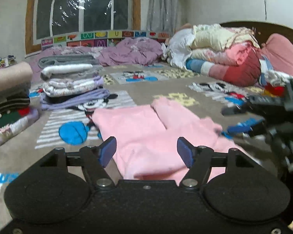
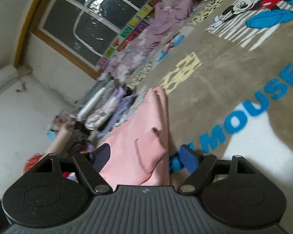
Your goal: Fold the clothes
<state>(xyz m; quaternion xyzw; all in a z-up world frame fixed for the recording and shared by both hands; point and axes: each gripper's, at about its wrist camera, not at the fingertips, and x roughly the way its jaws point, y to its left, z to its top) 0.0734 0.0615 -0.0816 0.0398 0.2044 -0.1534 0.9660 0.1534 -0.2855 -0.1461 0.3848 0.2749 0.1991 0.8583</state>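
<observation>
Big blue letters on the brown blanket (image 2: 214, 62) spell "MOUSE" (image 2: 252, 107), with cartoon mouse pictures. At the left sits a pile of folded clothes (image 1: 72, 81). The pink garment (image 1: 150, 134) lies flat in the middle of the bed. Both the left gripper (image 1: 146, 152) and right gripper (image 2: 146, 156) are spread wide, pinching nothing. A dark window (image 1: 82, 9) is behind.

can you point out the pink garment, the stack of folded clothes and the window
pink garment (image 1: 146, 128): left wrist view, on its flat middle.
stack of folded clothes (image 1: 72, 83): left wrist view, on a middle layer.
window (image 2: 91, 25): right wrist view, on the dark pane.
</observation>
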